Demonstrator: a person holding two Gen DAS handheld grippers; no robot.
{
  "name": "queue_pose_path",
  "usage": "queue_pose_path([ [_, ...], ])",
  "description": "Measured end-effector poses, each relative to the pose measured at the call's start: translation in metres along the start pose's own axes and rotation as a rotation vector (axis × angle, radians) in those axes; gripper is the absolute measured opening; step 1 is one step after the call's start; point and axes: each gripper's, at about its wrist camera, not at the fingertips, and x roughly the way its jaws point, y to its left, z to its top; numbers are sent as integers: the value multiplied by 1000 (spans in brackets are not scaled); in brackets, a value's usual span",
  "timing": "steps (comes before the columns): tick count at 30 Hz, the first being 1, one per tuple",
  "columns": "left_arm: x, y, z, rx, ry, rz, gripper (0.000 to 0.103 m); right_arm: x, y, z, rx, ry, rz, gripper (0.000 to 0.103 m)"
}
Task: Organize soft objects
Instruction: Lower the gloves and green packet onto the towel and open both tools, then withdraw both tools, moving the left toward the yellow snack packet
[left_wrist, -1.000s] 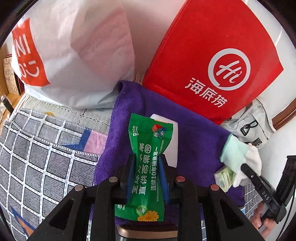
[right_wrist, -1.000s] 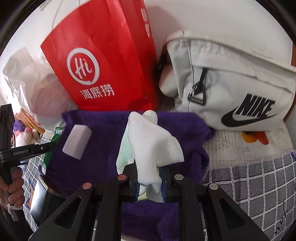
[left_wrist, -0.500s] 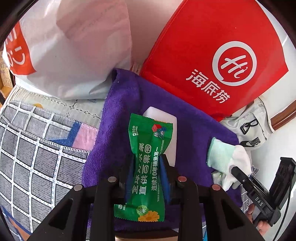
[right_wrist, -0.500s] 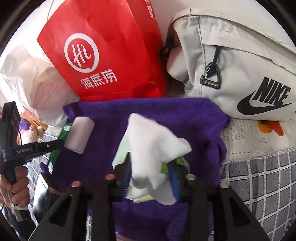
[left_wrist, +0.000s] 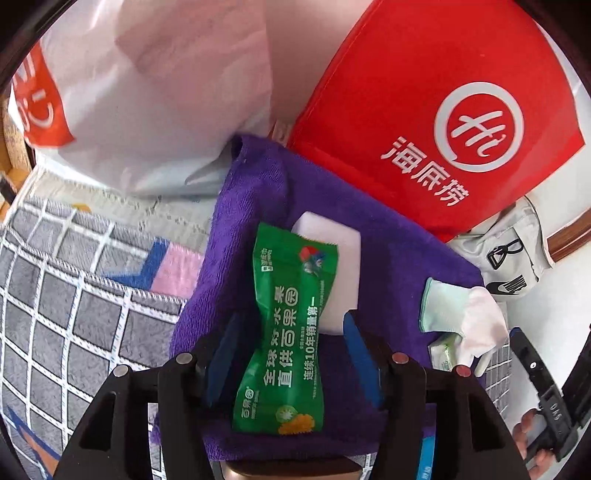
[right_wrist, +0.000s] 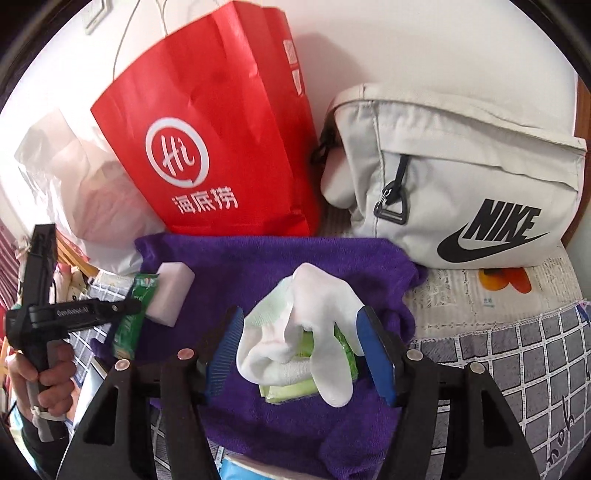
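Note:
A green wipes packet (left_wrist: 284, 332) lies on the purple towel (left_wrist: 251, 206), partly over a white sponge block (left_wrist: 332, 258). My left gripper (left_wrist: 291, 319) straddles the packet; its jaws are opening and the blue pads stand clear of it on both sides. In the right wrist view a white sock (right_wrist: 295, 332) rests on a pale green packet (right_wrist: 295, 387) on the same towel (right_wrist: 258, 258). My right gripper (right_wrist: 301, 314) is around the sock, jaws opening, pads just off the cloth. The sock (left_wrist: 465, 314) also shows at the left wrist view's right.
A red paper bag (left_wrist: 424, 110) and a white plastic bag (left_wrist: 147, 92) stand behind the towel against the wall. A grey Nike bag (right_wrist: 461, 166) lies at the back right. A grey checked blanket (left_wrist: 74, 314) covers the bed. A person's hand (right_wrist: 48, 380) holds the left gripper's handle.
Both pairs of jaws have spread apart. The left has let go of the green packet and the right has let go of the sock; both things now lie on the towel.

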Motion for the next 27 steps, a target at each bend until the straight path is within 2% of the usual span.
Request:
queue_pose_path([
  [3, -6, -4, 0, 14, -16, 5, 58, -6, -4, 0, 16, -16, -8, 72],
  [7, -15, -5, 0, 13, -36, 2, 59, -7, -3, -1, 26, -29, -37, 72],
  [11, -25, -7, 0, 19, -50, 28, 59, -13, 1, 0, 35, -44, -27, 72],
  [14, -46, -3, -1, 33, -75, 17, 59, -21, 9, 0, 23, -68, -17, 72],
  [17, -64, -7, -4, 43, -104, 3, 59, -28, 18, -3, 20, -54, 11, 72],
  [20, -78, -12, -12, 56, -97, 10, 59, -34, 31, -9, -5, -33, 3, 72],
  [23, -94, -17, -25, 87, -115, 18, 59, -42, 41, -22, -32, -20, -24, 72],
  [27, -116, -16, -51, 98, -139, 17, 59, -55, 49, -48, -24, 19, 6, 72],
])
